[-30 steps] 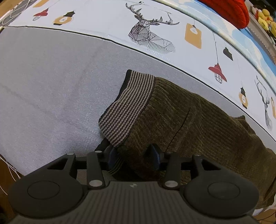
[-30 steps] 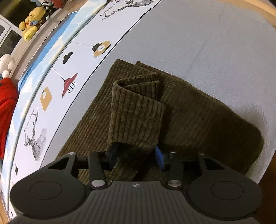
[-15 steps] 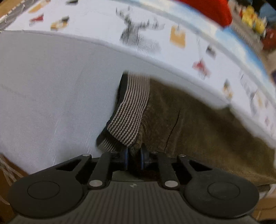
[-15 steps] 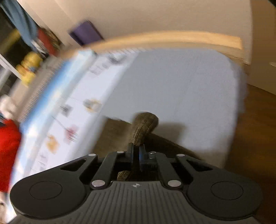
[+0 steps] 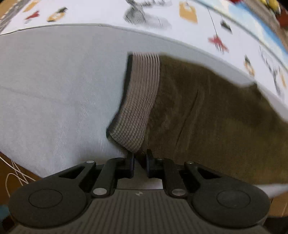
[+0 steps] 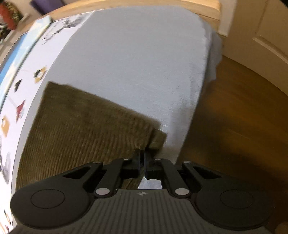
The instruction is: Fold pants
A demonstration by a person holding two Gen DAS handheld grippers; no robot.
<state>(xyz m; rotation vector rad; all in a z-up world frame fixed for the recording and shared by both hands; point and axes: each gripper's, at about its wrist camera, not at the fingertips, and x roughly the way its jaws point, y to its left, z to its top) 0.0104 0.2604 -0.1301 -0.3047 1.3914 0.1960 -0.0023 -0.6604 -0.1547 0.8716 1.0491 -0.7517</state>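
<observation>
1. At the far left, we hold the left gripper (image 5: 140,158) pointing down over the grey bed sheet (image 5: 54,90). Its fingers are pinched on the near corner of the striped waistband (image 5: 138,100), lifting that corner slightly off the sheet.
2. We judge this grip anchors the waist end so the garment can be carried or pulled taut for the next fold.
3. The waistband is a ribbed elastic band in fine tan and dark stripes, with a dark edge. Beside it, the pants (image 5: 216,115) spread rightward as olive-brown corduroy, soft and ridged, with a slanted pocket slit.
4. Behind the pants runs a white printed cover (image 5: 100,12) with lantern and deer motifs, smooth and flat.
5. At the right, the right gripper (image 6: 142,158) has its fingers closed tight on the opposite corner of the pants (image 6: 81,126), near the bed's edge above the wooden floor (image 6: 234,108).
6. With both ends held, we think the cloth is ready to be lifted and doubled over.
</observation>
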